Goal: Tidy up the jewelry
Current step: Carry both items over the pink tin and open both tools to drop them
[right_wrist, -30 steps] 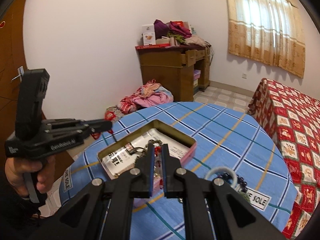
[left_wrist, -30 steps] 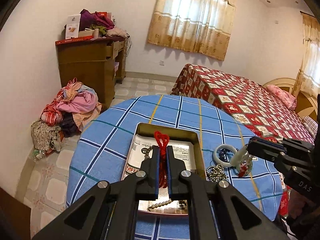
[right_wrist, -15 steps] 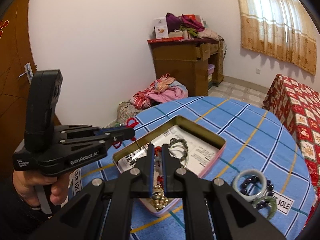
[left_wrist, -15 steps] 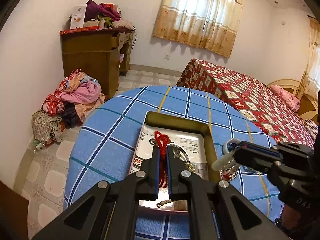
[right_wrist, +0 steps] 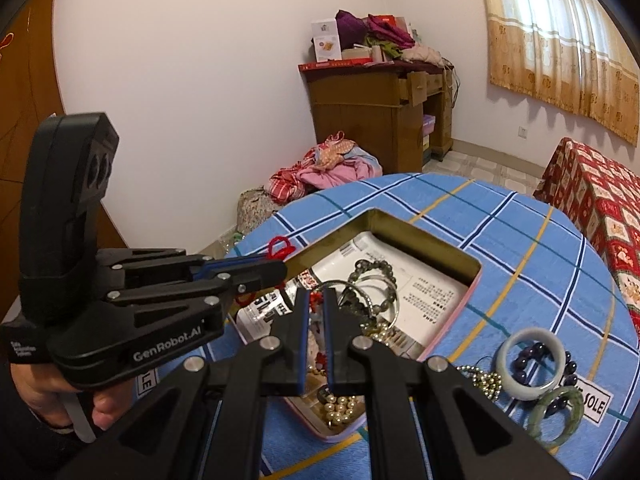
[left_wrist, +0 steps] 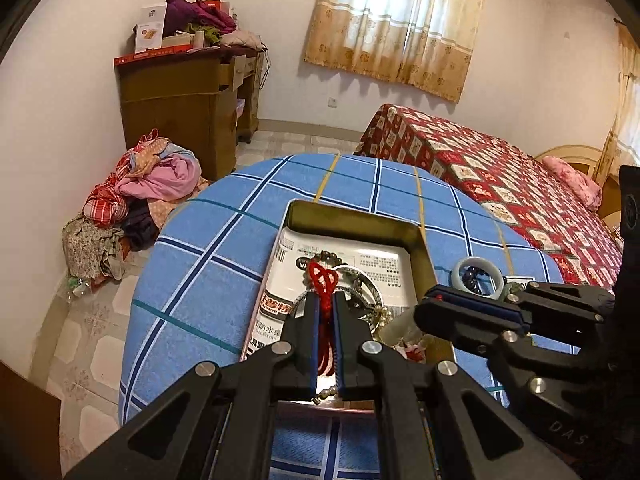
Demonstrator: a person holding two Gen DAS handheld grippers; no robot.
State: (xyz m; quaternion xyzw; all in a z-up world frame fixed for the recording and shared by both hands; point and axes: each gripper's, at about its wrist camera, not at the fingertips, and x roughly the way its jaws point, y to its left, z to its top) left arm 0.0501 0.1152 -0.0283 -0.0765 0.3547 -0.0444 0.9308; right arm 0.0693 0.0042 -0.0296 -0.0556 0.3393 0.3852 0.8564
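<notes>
A gold tin [left_wrist: 422, 248] [right_wrist: 472, 268] lined with newspaper sits on the blue checked table and holds bead bracelets [right_wrist: 374, 276] and pearls [right_wrist: 340, 406]. My left gripper [left_wrist: 325, 312] is shut on a red knotted cord [left_wrist: 322, 278] over the tin; it also shows in the right wrist view [right_wrist: 280, 266]. My right gripper [right_wrist: 316, 308] is shut on a pale bangle with a red charm, seen in the left wrist view [left_wrist: 400, 328], low over the tin's near right corner.
A white jade bangle [right_wrist: 530, 364] around dark beads, a green bangle [right_wrist: 556, 416] and a pearl string [right_wrist: 480, 378] lie on the table right of the tin. A clothes pile [left_wrist: 136, 196], a wooden desk and a red-quilted bed [left_wrist: 500, 188] stand beyond.
Both grippers have come lower and closer over the tin. My right gripper has carried the pale bangle from beside the tin to over its right corner.
</notes>
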